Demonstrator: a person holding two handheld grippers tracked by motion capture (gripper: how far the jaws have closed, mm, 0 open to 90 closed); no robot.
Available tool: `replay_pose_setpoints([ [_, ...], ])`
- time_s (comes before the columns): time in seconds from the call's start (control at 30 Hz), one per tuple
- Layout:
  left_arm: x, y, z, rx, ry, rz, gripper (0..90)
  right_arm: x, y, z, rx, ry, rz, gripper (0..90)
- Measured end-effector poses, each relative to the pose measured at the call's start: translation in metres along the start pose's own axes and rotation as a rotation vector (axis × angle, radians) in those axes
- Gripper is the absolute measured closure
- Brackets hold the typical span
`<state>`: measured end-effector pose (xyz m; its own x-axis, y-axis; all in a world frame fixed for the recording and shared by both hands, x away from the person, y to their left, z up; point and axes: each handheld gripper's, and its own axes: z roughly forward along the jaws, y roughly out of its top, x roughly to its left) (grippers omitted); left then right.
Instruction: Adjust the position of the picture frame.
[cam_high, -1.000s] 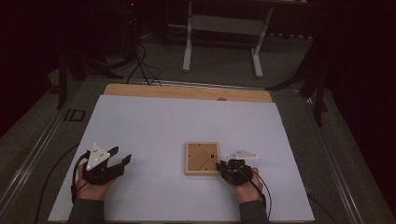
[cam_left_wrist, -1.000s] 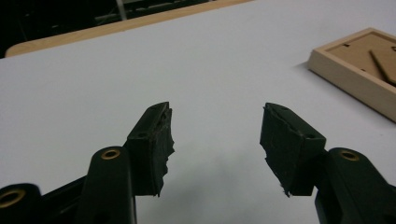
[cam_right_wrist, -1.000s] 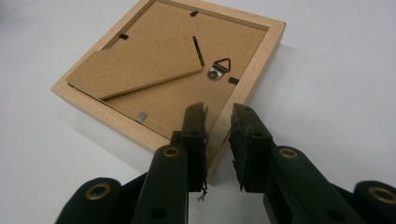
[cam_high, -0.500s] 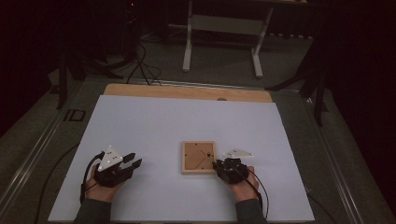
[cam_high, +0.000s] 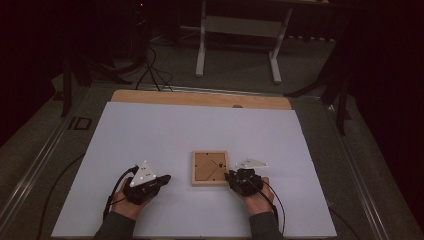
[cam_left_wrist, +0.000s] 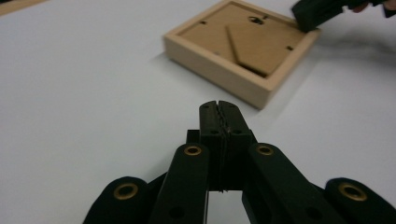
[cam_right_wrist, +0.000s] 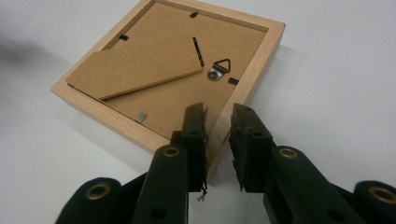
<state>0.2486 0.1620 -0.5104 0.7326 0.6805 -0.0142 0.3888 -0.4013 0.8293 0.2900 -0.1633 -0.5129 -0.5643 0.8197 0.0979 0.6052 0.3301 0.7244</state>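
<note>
While the small square picture frame of pale wood lies face down near the front middle of the white table top, its brown fibreboard backing faces up, with a folded-out brown fibreboard stand leg lying across it and a small metal triangular hanging loop near one edge. At the frame's right side, the right gripper sits at the frame's corner in its own view, its two black jaws parted by a narrow gap, one over the backing and the other past the wooden rim, so that they straddle the rim; whether either pad touches the wood I cannot tell, and nothing is clamped between them. Seen from the high view, this gripper rests in the person's right hand just beside the frame's right edge. Well to the left of the frame, the left gripper is held low over the bare table in the person's left hand, with its grey three-cornered plate on top. Its own view shows the jaws of the left gripper pressed together with nothing between them, pointing toward the frame, which lies apart from them.
</note>
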Motion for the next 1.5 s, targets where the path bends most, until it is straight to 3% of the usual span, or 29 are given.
replay_pose_setpoints([
  [0.2, -0.017, 0.006, 0.020, 0.032, -0.048, 0.054, 89.6, 0.002, 0.001, 0.001, -0.001, 0.002, -0.001, 75.5],
  [0.6, -0.034, 0.010, 0.041, 0.076, -0.108, 0.119, 89.6, 0.004, 0.003, 0.004, -0.004, 0.007, -0.006, 75.5],
  [1.17, -0.025, 0.012, 0.050, 0.131, -0.058, 0.124, 89.6, 0.007, 0.010, 0.012, -0.005, 0.014, -0.024, 76.0],
  [1.5, -0.018, 0.014, 0.052, 0.126, -0.023, 0.089, 89.6, 0.006, 0.017, 0.021, -0.011, 0.007, -0.024, 76.1],
])
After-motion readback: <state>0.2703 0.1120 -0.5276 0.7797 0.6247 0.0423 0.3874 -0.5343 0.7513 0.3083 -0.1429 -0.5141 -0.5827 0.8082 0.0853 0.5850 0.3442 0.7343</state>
